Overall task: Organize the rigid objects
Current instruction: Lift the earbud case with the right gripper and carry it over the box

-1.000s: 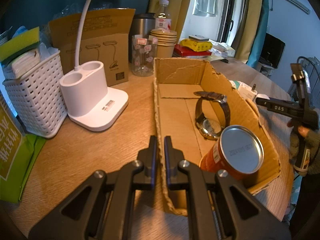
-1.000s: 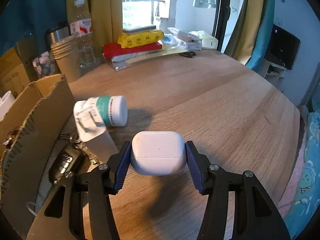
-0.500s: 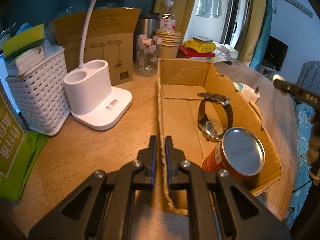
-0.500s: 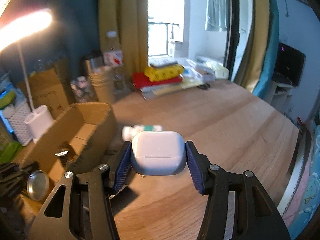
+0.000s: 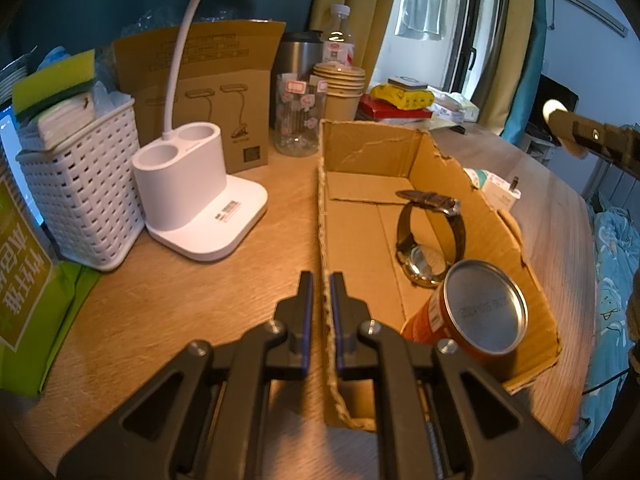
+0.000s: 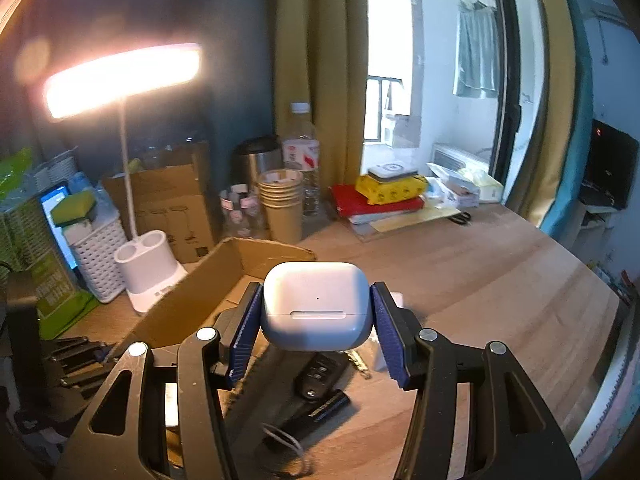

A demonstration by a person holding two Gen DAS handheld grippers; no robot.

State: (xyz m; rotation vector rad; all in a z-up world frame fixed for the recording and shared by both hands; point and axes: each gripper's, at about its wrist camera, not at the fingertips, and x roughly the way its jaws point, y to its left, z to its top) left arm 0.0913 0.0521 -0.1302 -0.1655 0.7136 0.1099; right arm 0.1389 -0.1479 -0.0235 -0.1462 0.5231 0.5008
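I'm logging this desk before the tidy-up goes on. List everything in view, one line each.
cardboard box: 1, brown, open, desk centre
wristwatch: 1, dark strap, inside box
can: 1, orange, tilted in box's near corner
earbud case: 1, white, clamped in right tool
car key: 1, black, on desk below case
battery: 1, black, beside key
desk lamp: 1, white, lit, left of box
basket: 1, white, far left
paper cups: 1 stack, tan, behind box
glass jar: 1, clear, beside cups
plug adapter: 1, white, right of box
left tool: black, shut on box's left wall
right tool: black, blue pads
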